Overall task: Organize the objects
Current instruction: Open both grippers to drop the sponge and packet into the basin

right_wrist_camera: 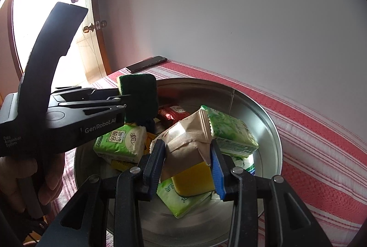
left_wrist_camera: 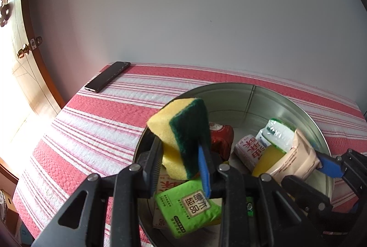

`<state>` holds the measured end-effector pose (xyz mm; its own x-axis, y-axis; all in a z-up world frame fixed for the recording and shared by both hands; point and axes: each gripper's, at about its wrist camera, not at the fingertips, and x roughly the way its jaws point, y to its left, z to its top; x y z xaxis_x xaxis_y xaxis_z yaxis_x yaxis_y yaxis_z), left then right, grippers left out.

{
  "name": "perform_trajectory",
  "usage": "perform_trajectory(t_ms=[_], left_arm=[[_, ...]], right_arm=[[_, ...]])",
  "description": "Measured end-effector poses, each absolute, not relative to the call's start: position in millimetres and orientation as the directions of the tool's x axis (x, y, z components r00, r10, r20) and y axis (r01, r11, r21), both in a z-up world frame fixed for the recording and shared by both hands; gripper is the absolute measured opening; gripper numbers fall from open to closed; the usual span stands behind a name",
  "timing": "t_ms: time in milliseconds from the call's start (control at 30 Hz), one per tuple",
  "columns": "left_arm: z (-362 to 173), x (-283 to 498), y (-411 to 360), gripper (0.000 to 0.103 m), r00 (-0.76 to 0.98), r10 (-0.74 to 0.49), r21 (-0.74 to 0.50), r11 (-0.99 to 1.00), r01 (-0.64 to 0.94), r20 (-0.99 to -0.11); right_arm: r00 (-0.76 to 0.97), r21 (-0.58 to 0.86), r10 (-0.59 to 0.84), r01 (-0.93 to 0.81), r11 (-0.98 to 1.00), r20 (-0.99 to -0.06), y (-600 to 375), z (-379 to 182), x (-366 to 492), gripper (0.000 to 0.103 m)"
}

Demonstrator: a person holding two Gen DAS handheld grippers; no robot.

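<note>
Over the round metal basin (left_wrist_camera: 229,86) my left gripper (left_wrist_camera: 180,143) is shut on a yellow sponge with a dark green scouring side (left_wrist_camera: 181,130), held upright above the rim. The right wrist view shows that sponge (right_wrist_camera: 140,95) in the left gripper (right_wrist_camera: 128,101) at the basin's (right_wrist_camera: 263,114) left edge. My right gripper (right_wrist_camera: 187,146) is shut on a beige sealed packet (right_wrist_camera: 185,132), held low inside the basin over the other goods. The left wrist view has this packet (left_wrist_camera: 298,155) and the right gripper (left_wrist_camera: 330,164) at the right.
The basin holds a green tissue pack (right_wrist_camera: 121,141), a red packet (right_wrist_camera: 174,112), a second yellow sponge (right_wrist_camera: 195,178) and a green-white pack (right_wrist_camera: 231,132). It stands on a red-striped cloth (left_wrist_camera: 91,132). A black phone (left_wrist_camera: 107,78) lies at the far left corner. A person's hand (right_wrist_camera: 50,178) grips the left tool.
</note>
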<state>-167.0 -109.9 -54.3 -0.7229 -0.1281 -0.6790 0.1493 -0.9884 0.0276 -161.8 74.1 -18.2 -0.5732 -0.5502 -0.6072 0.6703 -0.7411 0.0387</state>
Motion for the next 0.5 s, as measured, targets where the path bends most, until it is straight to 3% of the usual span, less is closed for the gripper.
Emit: perform_trajectory(t_ms=[100,167,267,333,500], left_arm=[[-52,-164,-108,0.035,-0.731,-0.129,0.029,-0.989,0.148,-0.67],[-50,-160,-108,0.061,-0.736,-0.127,0.021,-0.988,0.152,-0.665],[-44,-152,-103,0.081,-0.758,-0.17,0.062,-0.984,0.168,-0.63],[-40,-146,-101,0.087,-0.767,-0.176,0.07,-0.983,0.169,-0.617],[-33,-136,-102,0.087,-0.777,-0.17,0.061,-0.984,0.168,-0.607]], right_arm=[[-0.574,0.034,-0.555,0.676,-0.736,-0.602,74,-19,-159,0.053],[-0.587,0.024,-0.556,0.675,-0.738,-0.589,76,-17,-155,0.059],[-0.611,0.003,-0.545,0.664,-0.748,-0.574,79,-15,-150,0.059],[-0.631,-0.013,-0.533,0.652,-0.758,-0.564,82,-13,-146,0.06],[-0.644,-0.006,-0.534,0.642,-0.767,-0.548,83,-9,-141,0.065]])
